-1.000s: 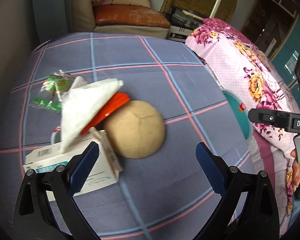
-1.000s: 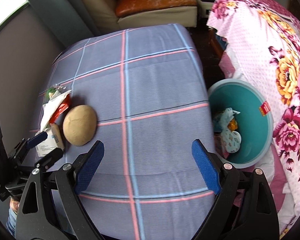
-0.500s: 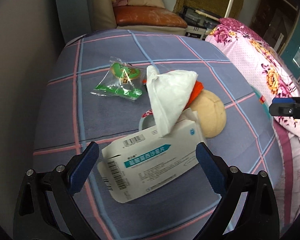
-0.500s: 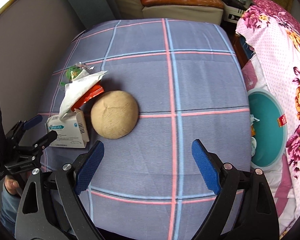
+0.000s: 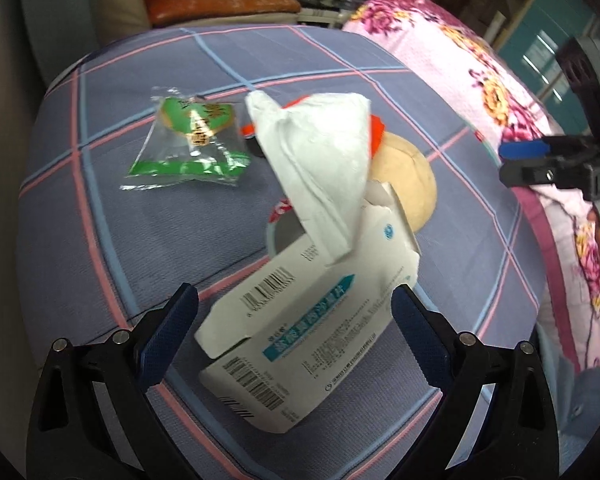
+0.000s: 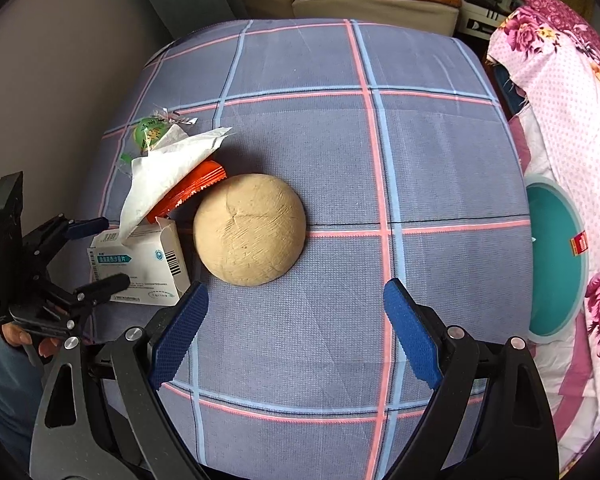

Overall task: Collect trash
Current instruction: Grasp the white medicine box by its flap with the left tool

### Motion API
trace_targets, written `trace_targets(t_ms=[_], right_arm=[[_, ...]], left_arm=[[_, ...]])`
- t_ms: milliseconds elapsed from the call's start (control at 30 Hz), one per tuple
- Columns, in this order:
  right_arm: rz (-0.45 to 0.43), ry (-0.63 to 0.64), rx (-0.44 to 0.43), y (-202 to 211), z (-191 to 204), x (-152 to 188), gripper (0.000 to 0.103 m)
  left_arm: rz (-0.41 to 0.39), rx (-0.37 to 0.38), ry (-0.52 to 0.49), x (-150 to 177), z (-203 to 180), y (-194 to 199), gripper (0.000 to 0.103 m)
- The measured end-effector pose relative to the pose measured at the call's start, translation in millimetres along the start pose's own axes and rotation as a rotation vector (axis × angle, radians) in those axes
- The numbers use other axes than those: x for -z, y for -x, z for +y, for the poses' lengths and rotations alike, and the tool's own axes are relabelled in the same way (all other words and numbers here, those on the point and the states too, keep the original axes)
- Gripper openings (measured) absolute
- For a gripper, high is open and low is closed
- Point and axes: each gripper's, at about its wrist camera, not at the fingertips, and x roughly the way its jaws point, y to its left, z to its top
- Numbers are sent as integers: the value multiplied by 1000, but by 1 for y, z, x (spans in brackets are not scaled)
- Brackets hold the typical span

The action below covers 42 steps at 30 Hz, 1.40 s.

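- The left gripper point(image 5: 294, 320) has closed in on the white cardboard medicine box point(image 5: 312, 328) near the checked bedspread's point(image 6: 340, 140) left edge, jaws open around it.
- The right gripper point(image 6: 296, 320) hangs open, empty; pickup looks imminent.

Left gripper point(image 5: 294, 312): hanging open above the white carton, pads either side, not touching it.
White carton point(image 5: 308, 328): lying on the checked cloth point(image 5: 100, 200), flap open.
Tissue point(image 5: 324, 160): sticking up from the carton's far end.
Green wrapper point(image 5: 188, 140): lying apart, farther back.
Tan ball point(image 5: 408, 184): sitting behind the carton.
Right gripper point(image 5: 540, 160): showing at the right edge.
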Motion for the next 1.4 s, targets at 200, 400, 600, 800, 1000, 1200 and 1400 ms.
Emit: trace_targets(t_ms=[200, 400, 600, 800, 1000, 1200, 1400], right_arm=[[7, -7, -19, -4, 0, 1, 85], [9, -12, -38, -3, -3, 9, 85], [4, -34, -55, 1, -17, 20, 85], [-8, -76, -65, 8, -44, 29, 85], [-19, -129, -84, 12, -76, 47, 85], [-17, -194, -125, 12, -107, 66, 85], [-33, -236, -116, 18, -135, 74, 85]], left_arm=[[35, 26, -59, 18, -20, -1, 59], [71, 70, -132, 27, -58, -8, 59], [73, 111, -131, 26, -85, -21, 54], [35, 134, -150, 21, -110, -15, 34], [61, 103, -218, 10, -152, -21, 39], [82, 84, -169, -11, -173, -43, 65], [23, 89, -55, -24, -185, -49, 20]])
